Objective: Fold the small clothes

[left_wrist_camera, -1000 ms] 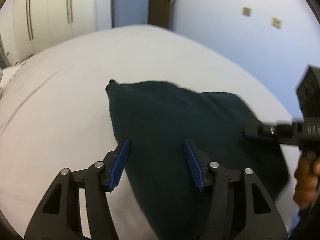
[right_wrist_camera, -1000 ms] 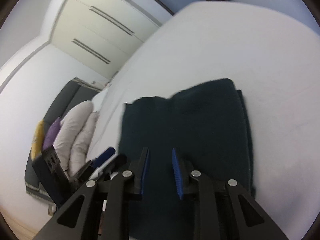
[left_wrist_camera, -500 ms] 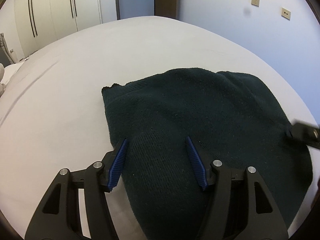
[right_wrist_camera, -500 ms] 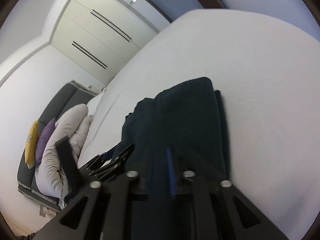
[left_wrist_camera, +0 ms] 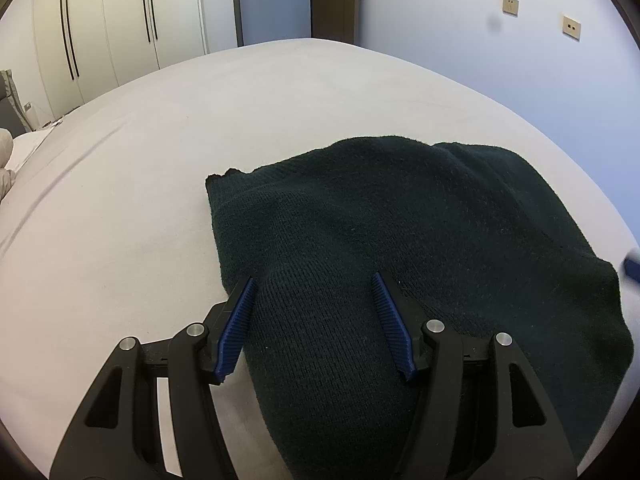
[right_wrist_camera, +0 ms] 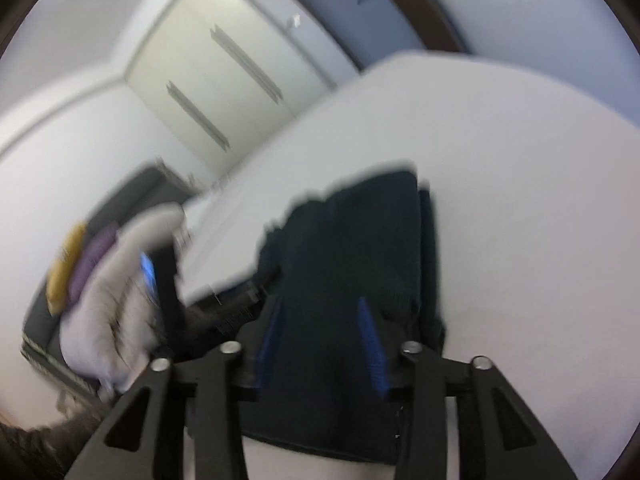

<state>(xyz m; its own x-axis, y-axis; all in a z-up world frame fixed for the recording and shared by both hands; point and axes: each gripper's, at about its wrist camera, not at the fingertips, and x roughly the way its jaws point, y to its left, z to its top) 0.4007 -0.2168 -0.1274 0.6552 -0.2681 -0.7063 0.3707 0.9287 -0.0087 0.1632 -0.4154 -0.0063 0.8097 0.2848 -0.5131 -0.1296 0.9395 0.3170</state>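
Only right view shows pillows (right_wrist_camera: pixel 116 280) | both grippers, left gripper (left_wrist_camera: pixel 314 280), right gripper (right_wrist_camera: pixel 320 304), released over sweater (left_wrist_camera: pixel 420 220)

The sweater (left_wrist_camera: pixel 400 240) lay on the bed (left_wrist_camera: pixel 160 140), filling the lower right of the frame. Wardrobes (left_wrist_camera: pixel 120 20) stood behind the bed, upper left.

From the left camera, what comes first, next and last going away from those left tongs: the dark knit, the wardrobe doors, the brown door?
1. dark knit: right at the left tongs, lying on the bed.
2. wardrobe doors: past the bed, far left.
3. brown door: farthest, top centre.
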